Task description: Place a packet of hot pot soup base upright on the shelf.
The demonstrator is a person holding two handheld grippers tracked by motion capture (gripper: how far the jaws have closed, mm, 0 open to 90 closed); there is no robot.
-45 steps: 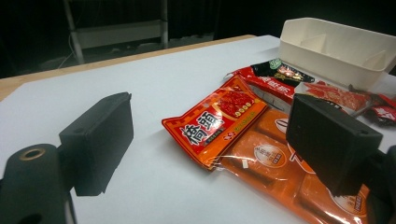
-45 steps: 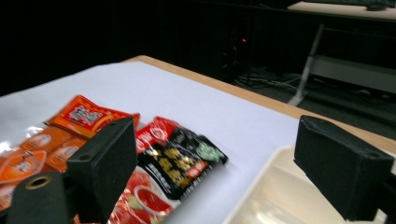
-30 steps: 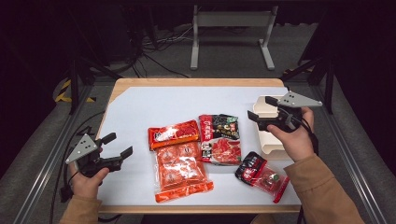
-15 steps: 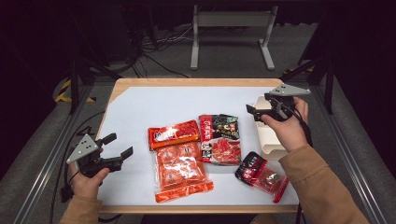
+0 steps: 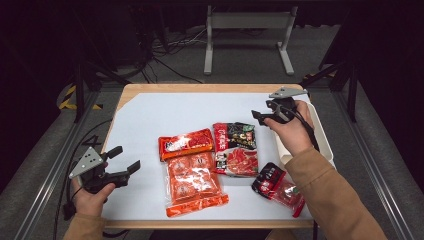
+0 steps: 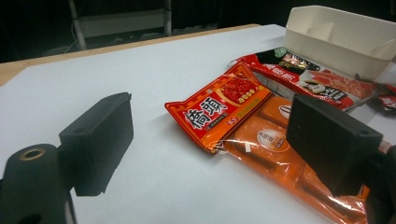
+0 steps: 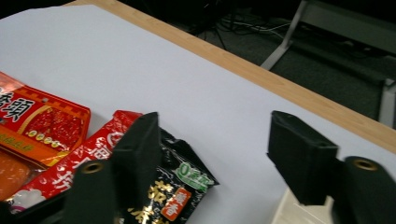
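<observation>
Wooden-edged table with a white sheet top (image 5: 165,115), carrying everything below. White plastic divided bin (image 5: 320,142) along the table's right edge, partly hidden by the right forearm in the high view; inner partitions plain in the left gripper view (image 6: 345,35). Large clear-and-orange sealed packet of orange blocks (image 5: 194,182) near the front middle, just under a smaller red and orange printed pouch (image 5: 186,143) that overlaps its top edge. Red and black printed packet with food pictures (image 5: 235,148) just right of those two, between them and the bin. Small dark red and black wrapped packet (image 5: 277,187) at the front right, beside the right sleeve. Left gripper (image 5: 121,165) held low over the front left corner of the table, jaws spread wide, nothing between them, pointing toward the packets. Right gripper (image 5: 260,117) held up near the far end of the bin, above the red and black packet's top edge, jaws likewise wide apart and empty.
</observation>
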